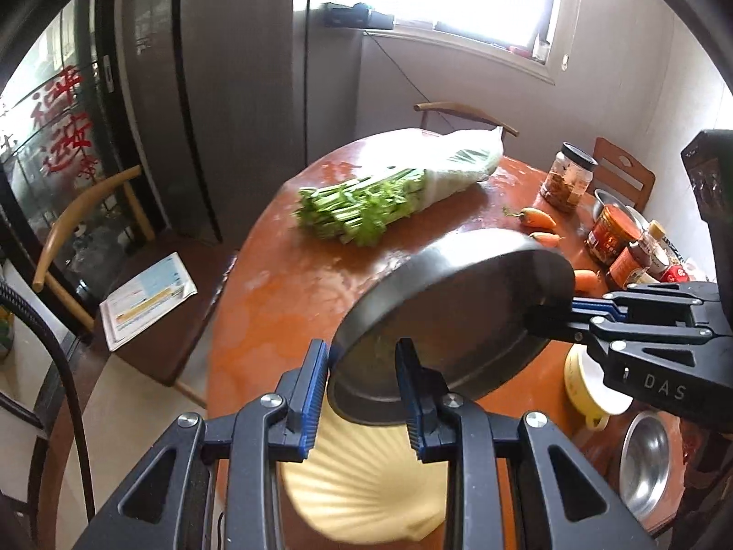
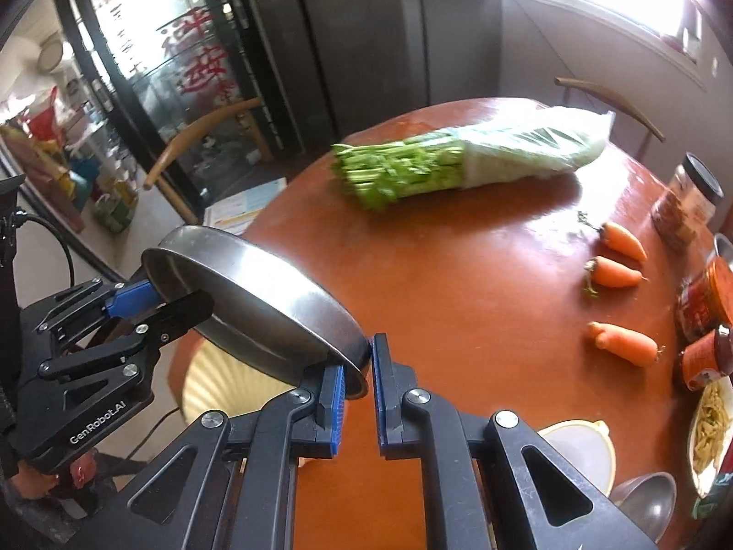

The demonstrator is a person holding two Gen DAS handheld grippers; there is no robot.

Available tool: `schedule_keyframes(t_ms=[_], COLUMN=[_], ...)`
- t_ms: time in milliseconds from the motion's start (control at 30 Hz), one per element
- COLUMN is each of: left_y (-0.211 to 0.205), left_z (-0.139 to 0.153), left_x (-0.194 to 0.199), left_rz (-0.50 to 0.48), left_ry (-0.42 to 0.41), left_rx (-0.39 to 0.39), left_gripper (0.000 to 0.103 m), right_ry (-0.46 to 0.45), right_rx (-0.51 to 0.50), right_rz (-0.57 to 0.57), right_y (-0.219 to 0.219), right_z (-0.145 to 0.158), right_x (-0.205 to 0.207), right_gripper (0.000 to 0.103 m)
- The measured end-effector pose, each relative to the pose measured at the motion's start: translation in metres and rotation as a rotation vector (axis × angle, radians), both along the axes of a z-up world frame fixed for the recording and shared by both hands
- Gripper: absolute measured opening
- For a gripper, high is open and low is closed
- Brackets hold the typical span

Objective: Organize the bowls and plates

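Steel plate (image 1: 458, 302): up in the air, tilted over the table (image 1: 293, 284)
Left gripper (image 1: 362, 394): clamped on its near rim
Right gripper (image 2: 355, 385): pinching the opposite rim
Underneath: cream fluted plate (image 1: 366, 481)
Left to sort: yellow bowl (image 1: 591, 389), steel bowl (image 1: 646, 463), so early days I reckon

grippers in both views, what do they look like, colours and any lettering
Both are the same build: black angular linkage frames with triangular cut-outs and silver round pivot bolts, ending in two fingers faced with ribbed blue pads. The left gripper carries white "GenRobot.AI" lettering on its body, with a black cable behind it. The right gripper shows white letters "DAS".
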State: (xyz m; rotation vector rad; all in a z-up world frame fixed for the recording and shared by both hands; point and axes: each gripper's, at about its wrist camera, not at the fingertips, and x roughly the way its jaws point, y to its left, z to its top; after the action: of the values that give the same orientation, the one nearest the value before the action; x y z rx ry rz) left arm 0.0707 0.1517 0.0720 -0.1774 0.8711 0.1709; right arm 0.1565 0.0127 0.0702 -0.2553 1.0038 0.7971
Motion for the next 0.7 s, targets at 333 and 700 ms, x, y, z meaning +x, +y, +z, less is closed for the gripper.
schedule_keyframes(t_ms=[333,700], left_y=[0.004,-0.002], left_z=[-0.001,0.002], left_x=[-0.038,-0.065], left_rz=[0.018,0.009], left_ry=[-0.011,-0.016], left_rx=[0.007,0.015], left_gripper=[0.031,0.031], right_ry=[-0.013,-0.005], right_rx=[0.012,0.016], right_rz=[0.031,0.048], right_y=[0.003,-0.005], right_z=[0.004,0.003], right_x=[-0.034,-0.059], right_gripper=[0.011,0.011])
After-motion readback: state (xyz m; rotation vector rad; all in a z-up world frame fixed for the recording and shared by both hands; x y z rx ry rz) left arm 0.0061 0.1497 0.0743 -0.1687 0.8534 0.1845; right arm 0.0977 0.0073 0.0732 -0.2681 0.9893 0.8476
